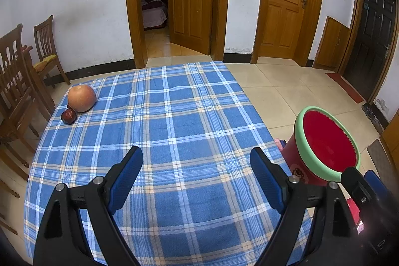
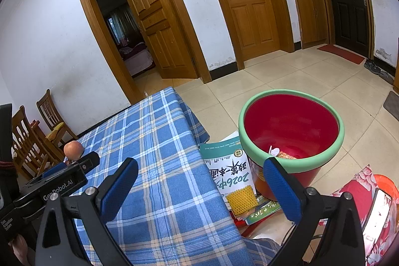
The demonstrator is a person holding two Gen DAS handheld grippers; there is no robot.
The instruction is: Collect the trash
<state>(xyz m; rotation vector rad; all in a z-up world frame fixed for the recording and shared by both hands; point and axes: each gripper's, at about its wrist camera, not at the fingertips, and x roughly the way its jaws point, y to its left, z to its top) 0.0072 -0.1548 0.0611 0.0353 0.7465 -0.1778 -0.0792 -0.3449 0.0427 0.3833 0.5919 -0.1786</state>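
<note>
Blue checked cloth (image 1: 174,116) covers the table in the left wrist view, and it lies bare except at ten o'clock, where an apple (image 1: 81,98) sits touching a smaller dark red fruit (image 1: 68,116); neither reads plainly as trash. No scrap is visible on the cloth. At three o'clock, off the table edge, stands the red bin (image 1: 326,143) with a green rim. The left gripper (image 1: 197,176) hangs released over the cloth, jaws wide, nothing between them. In the right wrist view the bin (image 2: 291,126) sits at two o'clock on the floor, with a few scraps (image 2: 281,153) already at its bottom. A booklet (image 2: 229,166) and a piece of yellow foam netting (image 2: 242,198) lie beside the bin at five o'clock. The right gripper (image 2: 199,183) is likewise released and empty. Judgement: collection appears largely done; the netting outside the bin may remain.
</note>
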